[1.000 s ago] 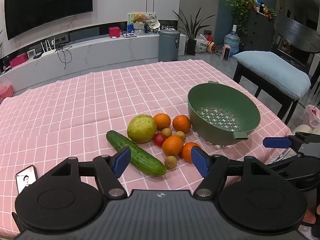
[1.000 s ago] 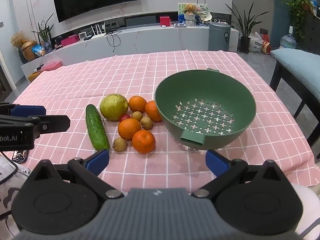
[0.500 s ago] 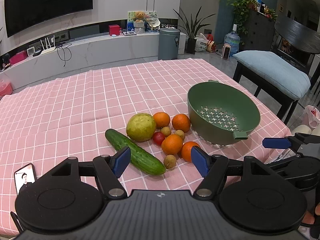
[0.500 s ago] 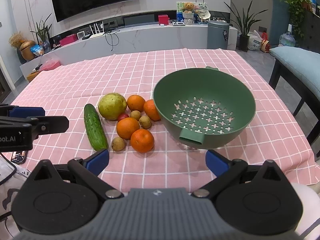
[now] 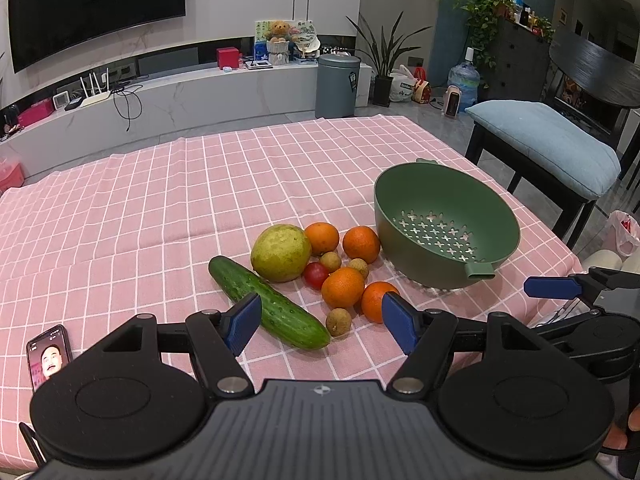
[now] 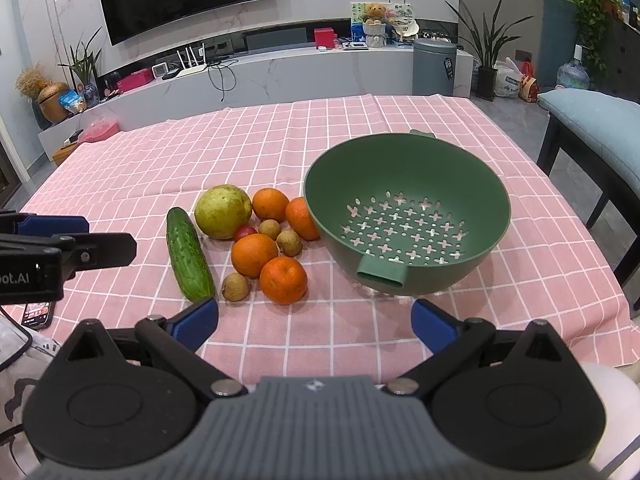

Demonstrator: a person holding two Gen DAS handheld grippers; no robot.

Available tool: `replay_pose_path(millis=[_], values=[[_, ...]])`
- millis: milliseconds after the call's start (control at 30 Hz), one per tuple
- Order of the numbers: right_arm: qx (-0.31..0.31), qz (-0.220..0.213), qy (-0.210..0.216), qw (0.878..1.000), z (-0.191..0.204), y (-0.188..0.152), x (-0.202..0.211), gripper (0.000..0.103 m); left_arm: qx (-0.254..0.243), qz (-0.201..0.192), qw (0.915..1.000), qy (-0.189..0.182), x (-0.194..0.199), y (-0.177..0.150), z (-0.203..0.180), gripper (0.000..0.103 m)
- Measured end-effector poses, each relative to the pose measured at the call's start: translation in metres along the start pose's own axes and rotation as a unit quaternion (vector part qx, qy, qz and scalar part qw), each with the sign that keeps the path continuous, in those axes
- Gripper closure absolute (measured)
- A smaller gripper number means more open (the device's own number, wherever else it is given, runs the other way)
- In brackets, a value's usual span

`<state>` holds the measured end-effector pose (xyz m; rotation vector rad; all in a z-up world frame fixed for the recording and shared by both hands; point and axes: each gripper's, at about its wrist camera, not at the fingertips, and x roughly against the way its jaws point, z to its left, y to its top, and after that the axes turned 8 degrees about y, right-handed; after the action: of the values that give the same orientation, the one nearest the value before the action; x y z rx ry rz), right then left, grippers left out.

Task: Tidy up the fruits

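A pile of produce lies mid-table on the pink checked cloth: a cucumber (image 5: pixel 267 307) (image 6: pixel 189 254), a large yellow-green fruit (image 5: pixel 281 253) (image 6: pixel 223 211), several oranges (image 5: pixel 343 287) (image 6: pixel 254 255), a small red fruit (image 5: pixel 316 275) and small brown fruits (image 5: pixel 338 321). To their right stands an empty green colander (image 5: pixel 446 224) (image 6: pixel 406 210). My left gripper (image 5: pixel 321 323) hovers open just short of the cucumber's near end. My right gripper (image 6: pixel 315 322) is open, short of the pile and colander, holding nothing.
A phone (image 5: pixel 49 356) lies near the table's front left corner. A chair with a blue cushion (image 5: pixel 544 142) stands past the right table edge. A low TV counter (image 6: pixel 256 76) and a grey bin (image 5: pixel 335 85) are behind the table.
Both grippers have edged slightly forward toward the fruit. Nothing on the table has moved and both stay open.
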<state>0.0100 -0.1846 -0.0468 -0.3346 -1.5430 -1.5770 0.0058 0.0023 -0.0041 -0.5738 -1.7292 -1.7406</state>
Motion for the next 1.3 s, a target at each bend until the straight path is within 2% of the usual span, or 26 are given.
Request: replay_pose_path(millis=[1300], values=[[-0.004, 0.007, -0.011, 1.000, -0.0012, 0.0011, 0.0006, 0.004, 0.006, 0.003, 1.0000, -0.005, -0.0018, -0.0001, -0.0015, 0.022]])
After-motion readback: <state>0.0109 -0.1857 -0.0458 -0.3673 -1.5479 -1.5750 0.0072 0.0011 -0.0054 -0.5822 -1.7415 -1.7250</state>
